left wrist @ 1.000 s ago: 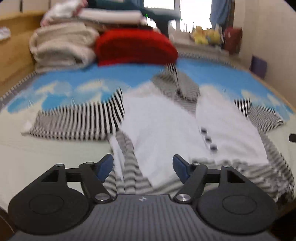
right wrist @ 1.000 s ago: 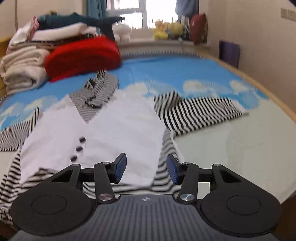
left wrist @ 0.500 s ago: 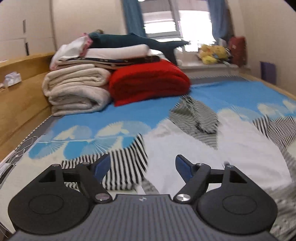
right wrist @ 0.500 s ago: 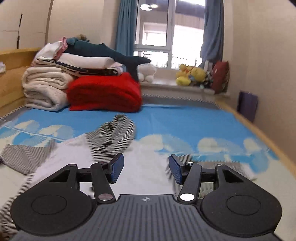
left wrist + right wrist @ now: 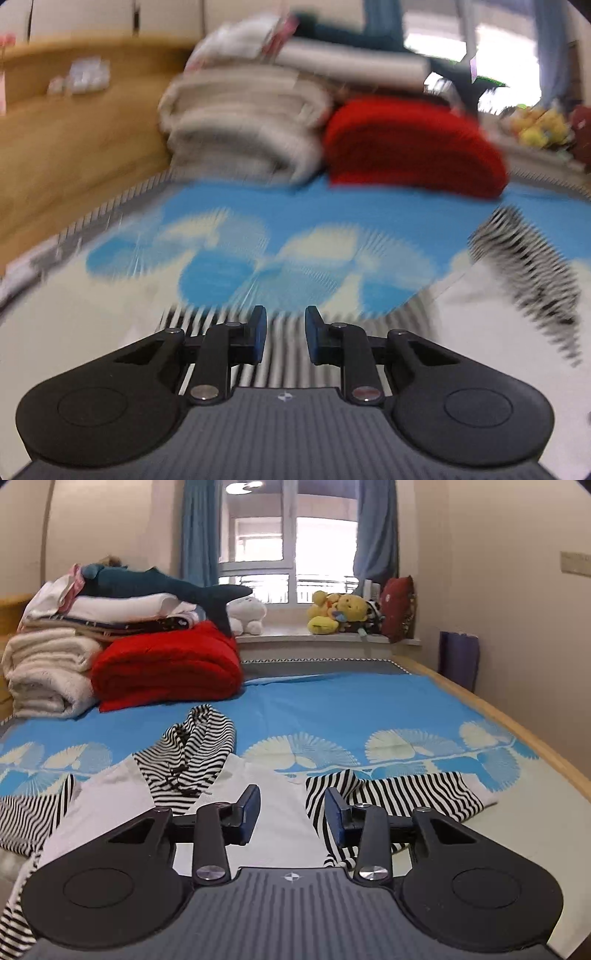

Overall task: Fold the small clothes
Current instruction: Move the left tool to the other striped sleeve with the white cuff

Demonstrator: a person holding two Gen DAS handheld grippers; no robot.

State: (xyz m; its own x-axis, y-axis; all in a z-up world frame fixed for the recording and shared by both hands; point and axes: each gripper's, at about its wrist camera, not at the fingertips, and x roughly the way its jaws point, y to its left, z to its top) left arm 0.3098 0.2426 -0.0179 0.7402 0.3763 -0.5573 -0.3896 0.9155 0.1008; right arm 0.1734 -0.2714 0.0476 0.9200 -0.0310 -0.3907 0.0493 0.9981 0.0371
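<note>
A small white top with black-and-white striped sleeves and hood [image 5: 273,812] lies spread flat on the blue, fan-patterned bedspread [image 5: 369,709].

On the left, the left gripper [image 5: 281,334] hangs over the garment's striped left sleeve [image 5: 280,365]; that view is badly smeared. Its jaws are closing with a narrow gap left, and the stripes show through the gap, but I cannot tell whether the pads touch the cloth.

To the right, the right gripper [image 5: 290,814] hovers above the white body of the top, the striped hood [image 5: 195,753] ahead to its left and the striped right sleeve [image 5: 399,797] just beside its right finger. Its jaws are closing too, still apart, with nothing pinched between them.

Counted: one garment, two sleeves, one hood, two grippers. Behind it, from the left, stand one stack of pale folded blankets [image 5: 48,672] and one red folded blanket [image 5: 166,668].
</note>
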